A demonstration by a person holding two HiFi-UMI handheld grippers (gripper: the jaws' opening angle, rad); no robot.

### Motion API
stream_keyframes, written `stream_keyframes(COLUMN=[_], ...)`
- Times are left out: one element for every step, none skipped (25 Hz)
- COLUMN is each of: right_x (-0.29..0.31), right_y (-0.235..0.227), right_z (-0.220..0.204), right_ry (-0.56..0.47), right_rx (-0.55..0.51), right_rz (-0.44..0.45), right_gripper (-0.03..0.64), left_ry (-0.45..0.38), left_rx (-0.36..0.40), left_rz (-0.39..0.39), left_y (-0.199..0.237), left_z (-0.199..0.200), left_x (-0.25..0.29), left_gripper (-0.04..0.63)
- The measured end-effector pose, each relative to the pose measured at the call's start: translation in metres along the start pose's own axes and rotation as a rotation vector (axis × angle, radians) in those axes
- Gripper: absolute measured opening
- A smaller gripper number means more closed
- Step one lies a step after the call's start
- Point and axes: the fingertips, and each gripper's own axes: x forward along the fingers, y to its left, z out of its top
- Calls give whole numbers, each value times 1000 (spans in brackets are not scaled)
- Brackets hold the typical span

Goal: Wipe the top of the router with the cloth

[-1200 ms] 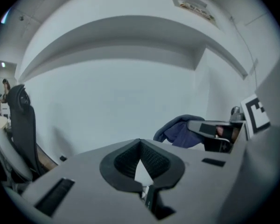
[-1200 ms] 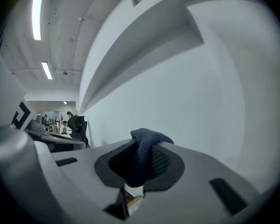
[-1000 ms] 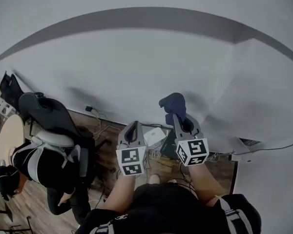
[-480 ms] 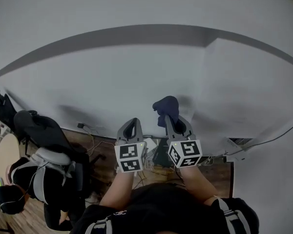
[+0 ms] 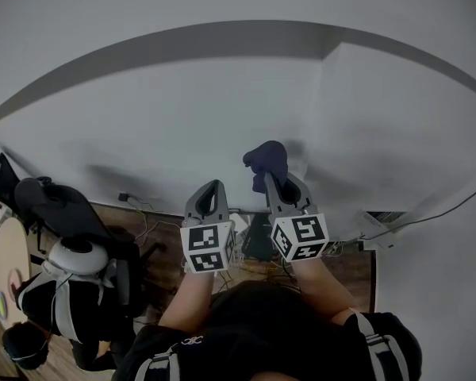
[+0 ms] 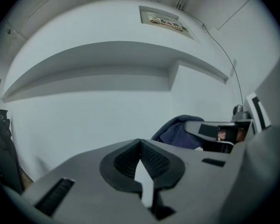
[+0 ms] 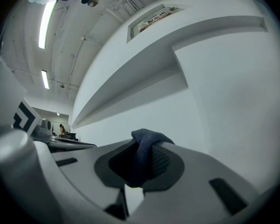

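Note:
In the head view both grippers are held up in front of a white wall (image 5: 222,109). My right gripper (image 5: 271,179) is shut on a dark blue cloth (image 5: 265,160), which bunches above its tips. The right gripper view shows the cloth (image 7: 141,158) pinched between the jaws and folded over their tip. My left gripper (image 5: 209,193) is shut with nothing in it, just left of the right one. In the left gripper view the cloth (image 6: 179,134) shows to the right, beyond the closed left jaws. I cannot make out a router in any view.
A person sits in an office chair (image 5: 71,272) at the lower left beside a round table (image 5: 1,270). Cables (image 5: 143,210) lie on the wooden floor along the wall. A white box (image 5: 377,222) with a cable sits at the right. A ledge (image 6: 107,62) runs across the wall.
Both grippers have drifted slightly left and upward in the head view, cloth still held. The floor and seated person have slid lower in the picture.

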Motion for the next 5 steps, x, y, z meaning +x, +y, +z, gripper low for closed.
stream_keyframes(right_x=[1,1,2,2,2], right_y=[-2,-4,-6,-8,-9], right_z=[0,-1,-1,0,0], right_ry=[-1,-3,-4,-6,-8], right_rx=[-1,-2,-2,-3,-4], right_rz=[-2,-4,-7,-9,-11], right_gripper=[25,25,25,25,25], left_ry=[1,1,0,-2,-4], left_rx=[1,2,4,7,10], left_rz=[-2,-4,-7,-10,-14], left_y=[-1,-2,-4,-5,-7], left_z=[-1,-1,-1,0,1], left_x=[2,3,4,5,5], left_gripper=[-5,-5,-5,-5,-5])
